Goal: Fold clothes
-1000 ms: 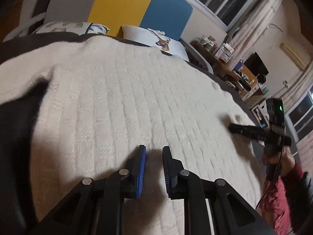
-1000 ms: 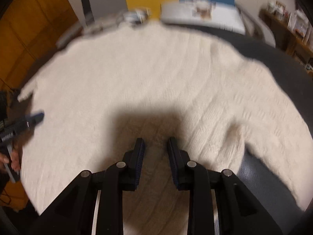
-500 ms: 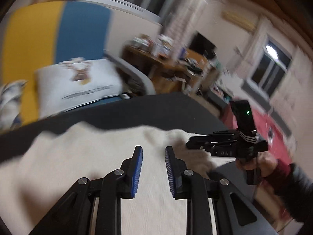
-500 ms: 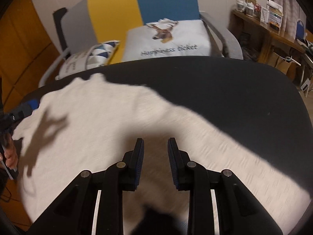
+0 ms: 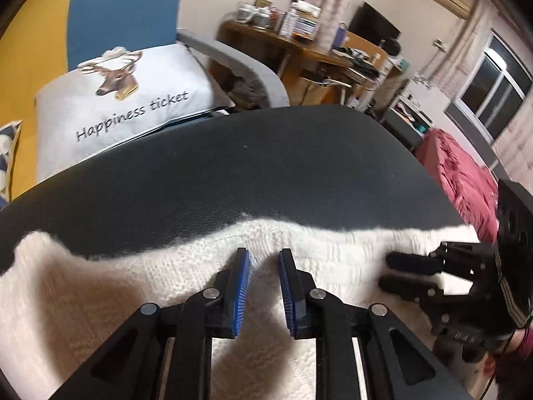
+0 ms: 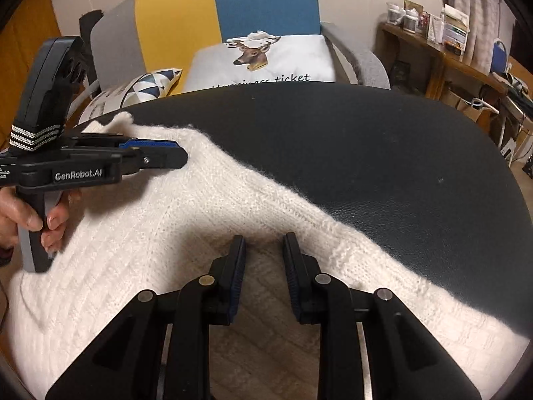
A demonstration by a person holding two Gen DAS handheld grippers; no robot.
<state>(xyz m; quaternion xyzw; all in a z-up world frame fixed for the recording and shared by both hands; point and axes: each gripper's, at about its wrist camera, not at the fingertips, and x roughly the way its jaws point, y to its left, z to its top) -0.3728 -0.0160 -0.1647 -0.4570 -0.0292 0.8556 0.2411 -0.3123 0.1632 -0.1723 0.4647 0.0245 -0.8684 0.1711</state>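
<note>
Sweater [image 6: 140,253] is spread beneath both grippers, far edge ahead; left [image 5: 264,286] and right [image 6: 264,276] are parted, empty.

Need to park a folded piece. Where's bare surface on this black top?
Free: the far half of the black top, between the white sweater's fuzzy edge and the deer pillow. Crowded: the near side, covered by the sweater with the left gripper and right gripper over it.

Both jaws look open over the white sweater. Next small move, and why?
Probably lower the left hand-held gripper onto the sweater's far edge and close. Both jaws stand open with nothing between them; the right hand-held gripper hovers above the knit, and the black surface beyond is bare.
</note>
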